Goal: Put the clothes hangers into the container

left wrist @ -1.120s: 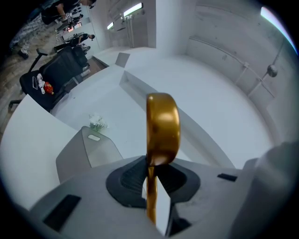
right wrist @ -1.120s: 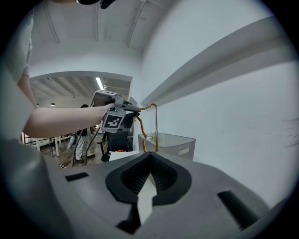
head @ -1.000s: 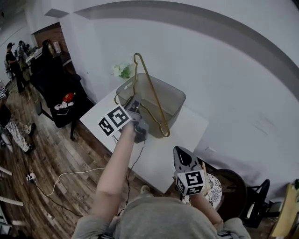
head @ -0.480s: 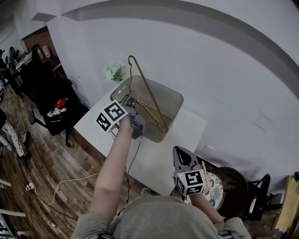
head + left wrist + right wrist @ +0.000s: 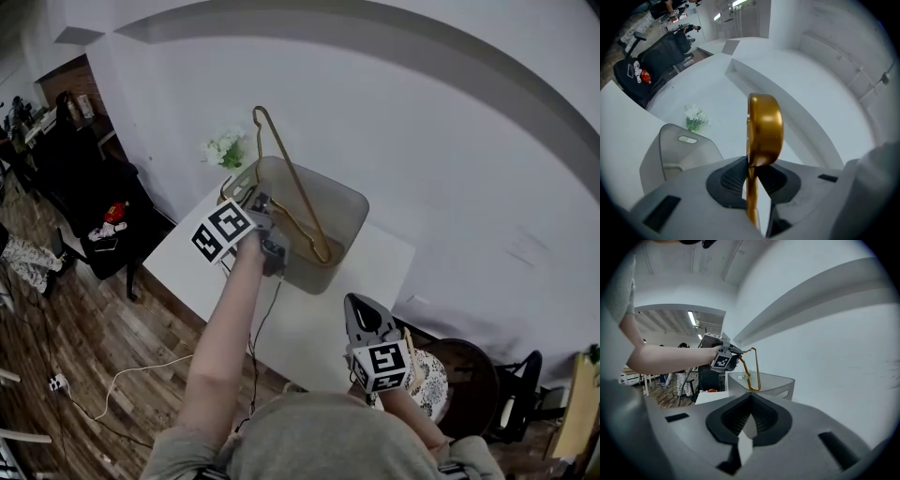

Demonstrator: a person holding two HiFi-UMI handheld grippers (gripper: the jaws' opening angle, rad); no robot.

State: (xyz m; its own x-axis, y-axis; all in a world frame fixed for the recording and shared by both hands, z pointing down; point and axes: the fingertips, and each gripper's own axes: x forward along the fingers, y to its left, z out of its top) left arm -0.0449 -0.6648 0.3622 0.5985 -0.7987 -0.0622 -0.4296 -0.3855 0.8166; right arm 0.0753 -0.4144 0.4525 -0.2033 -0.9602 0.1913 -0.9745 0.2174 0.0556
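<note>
Left gripper, jaws narrowly apart and clamped on the gold hanger, holds it above the container at the table's far edge. The hanger's long axis is near upright and its lower end is within the rim, so lowering and release seem next. Right gripper sits well back, jaws together and empty.

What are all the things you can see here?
hanger: one, gold, in the left gripper's jaws, lower end at the container's mouth
container: one, grey, on the table
table: one, white, by the wall
flowers: one bunch, white, behind the container
seat: one, black, far left
left gripper: one, grey, jaws shut on the hanger
right gripper: one, grey, jaws together, empty, near the table's edge
</note>
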